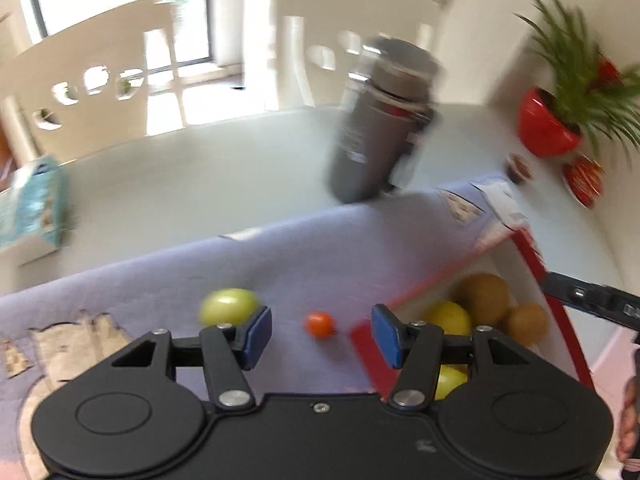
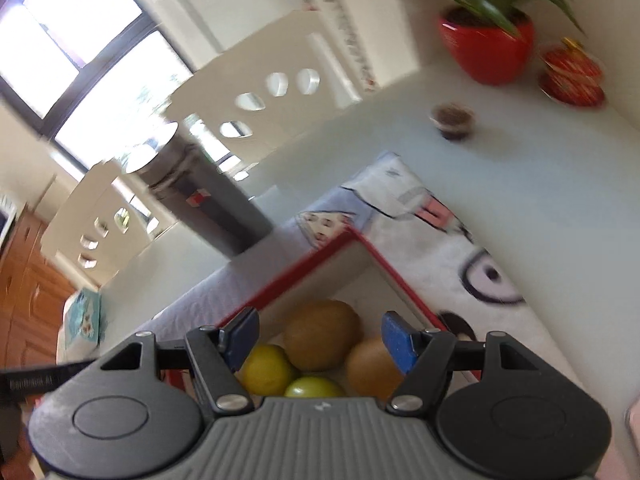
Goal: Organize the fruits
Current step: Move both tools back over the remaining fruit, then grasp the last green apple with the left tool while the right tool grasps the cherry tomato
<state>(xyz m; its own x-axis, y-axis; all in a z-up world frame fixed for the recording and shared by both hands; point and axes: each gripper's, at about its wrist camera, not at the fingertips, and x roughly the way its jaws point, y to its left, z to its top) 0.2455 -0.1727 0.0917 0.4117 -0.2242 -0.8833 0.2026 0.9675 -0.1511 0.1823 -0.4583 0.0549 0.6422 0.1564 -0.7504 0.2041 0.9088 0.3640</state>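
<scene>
In the left wrist view a small orange-red fruit (image 1: 319, 323) and a green-yellow fruit (image 1: 228, 305) lie on the purple cloth (image 1: 304, 256). A red-rimmed box (image 1: 532, 256) at the right holds two brown kiwis (image 1: 484, 294) and yellow-green fruits (image 1: 450, 318). My left gripper (image 1: 322, 336) is open and empty, the small orange fruit just beyond its gap. My right gripper (image 2: 318, 338) is open and empty above the box (image 2: 304, 264), over the kiwis (image 2: 322, 334) and yellow-green fruits (image 2: 266, 370).
A dark grey bottle (image 1: 380, 120) stands behind the cloth on the white table (image 1: 200, 176). A red plant pot (image 1: 546, 124), a red patterned dish (image 1: 584, 178) and a small dark cup (image 2: 454, 120) are at the far right. A tissue pack (image 1: 32, 208) lies left. White chairs stand behind.
</scene>
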